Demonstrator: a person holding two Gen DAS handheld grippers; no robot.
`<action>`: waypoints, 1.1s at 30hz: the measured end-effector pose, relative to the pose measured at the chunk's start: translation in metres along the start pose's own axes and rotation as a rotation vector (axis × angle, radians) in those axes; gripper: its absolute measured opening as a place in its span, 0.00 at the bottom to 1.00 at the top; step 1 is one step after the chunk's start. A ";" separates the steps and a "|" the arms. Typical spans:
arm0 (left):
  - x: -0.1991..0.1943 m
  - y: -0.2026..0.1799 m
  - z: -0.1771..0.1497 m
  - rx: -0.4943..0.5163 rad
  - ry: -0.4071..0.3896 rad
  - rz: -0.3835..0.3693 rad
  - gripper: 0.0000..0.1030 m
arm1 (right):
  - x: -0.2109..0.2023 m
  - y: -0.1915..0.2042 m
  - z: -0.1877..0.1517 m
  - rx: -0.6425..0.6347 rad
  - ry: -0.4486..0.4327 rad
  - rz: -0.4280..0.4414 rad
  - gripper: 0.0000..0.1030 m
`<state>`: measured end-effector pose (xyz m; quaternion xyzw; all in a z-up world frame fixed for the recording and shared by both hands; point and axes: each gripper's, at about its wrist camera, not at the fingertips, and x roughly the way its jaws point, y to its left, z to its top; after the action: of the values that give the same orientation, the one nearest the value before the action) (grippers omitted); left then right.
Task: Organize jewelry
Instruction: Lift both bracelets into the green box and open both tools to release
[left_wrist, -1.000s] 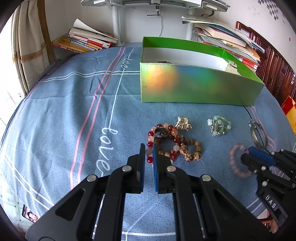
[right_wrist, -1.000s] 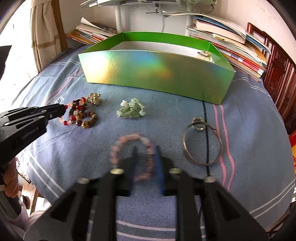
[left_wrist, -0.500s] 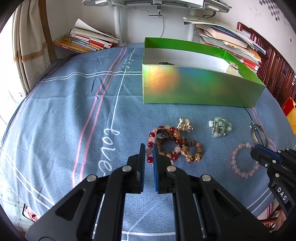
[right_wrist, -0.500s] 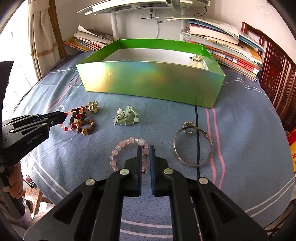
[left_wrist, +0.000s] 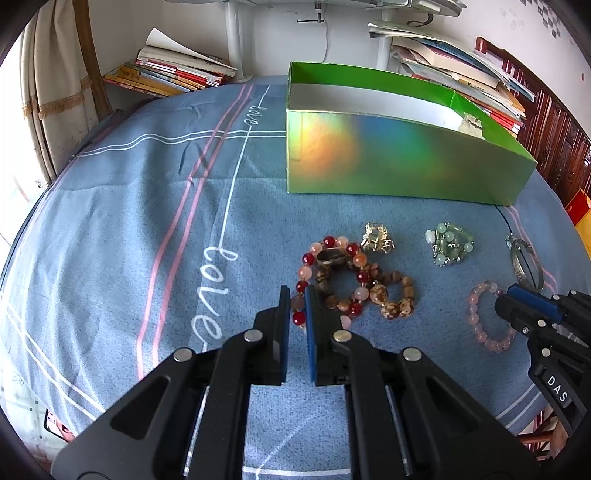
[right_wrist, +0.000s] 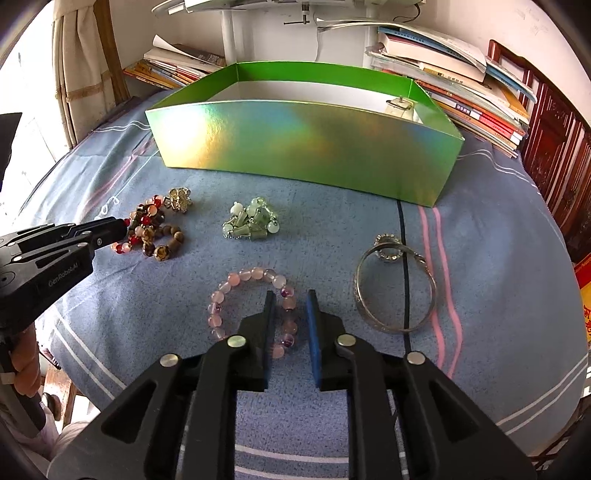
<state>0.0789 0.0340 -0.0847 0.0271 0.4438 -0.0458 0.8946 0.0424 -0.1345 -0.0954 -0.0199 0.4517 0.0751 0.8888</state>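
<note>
A shiny green box (left_wrist: 399, 158) (right_wrist: 303, 147) stands open on the blue cloth with one small piece in its far right corner (right_wrist: 400, 105). My left gripper (left_wrist: 296, 295) is nearly shut around the red and pink bead bracelet (left_wrist: 325, 254), which lies tangled with a brown bead bracelet (left_wrist: 391, 299). My right gripper (right_wrist: 289, 301) is open, its fingers either side of the pink bead bracelet (right_wrist: 243, 280) lying on the cloth. A gold piece (left_wrist: 376, 238), a green bead cluster (right_wrist: 253, 221) and a silver bangle (right_wrist: 395, 288) lie nearby.
Stacks of books (left_wrist: 173, 74) (right_wrist: 461, 74) lie behind the box on both sides. A white lamp post (left_wrist: 234, 37) stands at the back. Dark wooden furniture (right_wrist: 554, 147) is at the right, a curtain (left_wrist: 48, 92) at the left.
My right gripper lifted back, then opened around the pink bracelet's near side. My left gripper stayed around the red bead bracelet, hardly moving.
</note>
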 end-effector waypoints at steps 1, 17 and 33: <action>0.000 0.000 0.000 0.002 0.000 0.000 0.08 | 0.000 0.000 0.000 -0.002 0.000 -0.003 0.18; 0.002 -0.006 0.000 0.015 -0.005 0.013 0.09 | -0.002 0.006 -0.003 -0.029 -0.015 -0.012 0.09; -0.048 0.002 0.036 0.024 -0.121 -0.056 0.08 | -0.043 0.013 0.028 -0.056 -0.147 0.031 0.08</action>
<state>0.0784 0.0353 -0.0249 0.0225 0.3890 -0.0778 0.9177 0.0377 -0.1239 -0.0440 -0.0320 0.3831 0.1028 0.9174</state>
